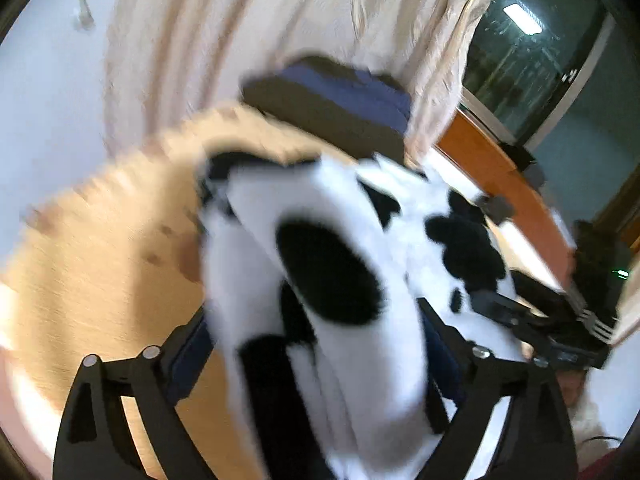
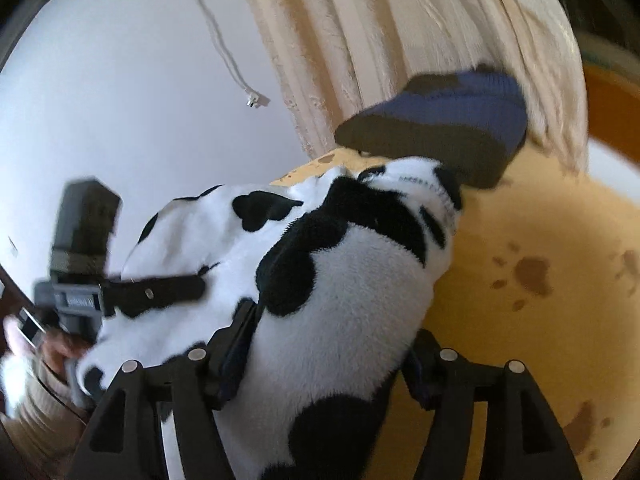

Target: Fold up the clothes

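Note:
A fluffy white garment with black patches lies bunched on the tan wooden table. My left gripper is open, its fingers on either side of one end of the garment. My right gripper is open too, and the fleece fills the gap between its fingers. In the right wrist view, one finger of the left gripper rests on the garment's far side. The left wrist view shows a finger of the right gripper at the garment's right edge.
A folded blue and dark brown garment sits at the table's far edge, just behind the fleece. A cream curtain hangs behind it. A cable with a plug dangles on the white wall. A person's hand holds the left gripper.

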Demonstrator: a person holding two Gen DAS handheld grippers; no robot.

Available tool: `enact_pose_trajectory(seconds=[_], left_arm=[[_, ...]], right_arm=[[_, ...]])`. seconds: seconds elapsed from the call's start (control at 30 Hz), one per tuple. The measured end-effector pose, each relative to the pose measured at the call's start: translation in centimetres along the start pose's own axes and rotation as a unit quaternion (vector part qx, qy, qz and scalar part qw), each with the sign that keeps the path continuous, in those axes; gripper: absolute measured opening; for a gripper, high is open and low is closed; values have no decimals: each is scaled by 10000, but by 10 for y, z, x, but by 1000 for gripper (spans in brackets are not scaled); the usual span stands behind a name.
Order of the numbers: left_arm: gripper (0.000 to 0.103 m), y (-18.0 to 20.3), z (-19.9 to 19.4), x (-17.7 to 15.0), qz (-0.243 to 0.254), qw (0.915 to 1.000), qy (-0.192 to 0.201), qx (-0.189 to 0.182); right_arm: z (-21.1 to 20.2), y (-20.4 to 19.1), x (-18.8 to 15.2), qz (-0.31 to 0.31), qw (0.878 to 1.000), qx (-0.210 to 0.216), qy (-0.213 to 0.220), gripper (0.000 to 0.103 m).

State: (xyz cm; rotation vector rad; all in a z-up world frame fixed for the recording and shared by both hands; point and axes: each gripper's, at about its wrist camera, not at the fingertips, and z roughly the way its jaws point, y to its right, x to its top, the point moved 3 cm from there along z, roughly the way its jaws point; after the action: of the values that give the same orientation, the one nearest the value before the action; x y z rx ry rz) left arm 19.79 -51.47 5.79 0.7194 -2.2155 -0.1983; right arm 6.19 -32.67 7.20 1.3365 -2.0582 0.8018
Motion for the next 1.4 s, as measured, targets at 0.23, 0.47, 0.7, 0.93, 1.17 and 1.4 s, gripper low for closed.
enact_pose_trajectory(seconds=[0.23, 0.47, 0.7, 0.93, 1.17, 1.4], left_arm=[[103, 53, -77, -5, 681, 9943, 817, -88], [103, 116, -60, -56, 1730, 9838, 459, 32], [103, 95, -31, -76, 1623, 9852, 312, 457], [103, 101, -25, -91, 2036, 9718, 649, 999], [103, 112, -34, -93, 1764, 9673, 790, 1643], [103, 125, -54, -102, 1277, 9581, 889, 2403]], right_arm=[[-67, -39, -5, -1278, 9808, -989, 1090, 77], [-48, -77, -46, -1875, 9810, -142, 468, 77], [-26, -78, -85, -2058, 9784, -208, 1, 78], [-26, -77, -91, -1998, 9794, -285, 61, 82], [-30, -68, -90, -1667, 9855, -320, -6, 102], [-55, -49, -88, -928, 9953, -230, 165, 102]])
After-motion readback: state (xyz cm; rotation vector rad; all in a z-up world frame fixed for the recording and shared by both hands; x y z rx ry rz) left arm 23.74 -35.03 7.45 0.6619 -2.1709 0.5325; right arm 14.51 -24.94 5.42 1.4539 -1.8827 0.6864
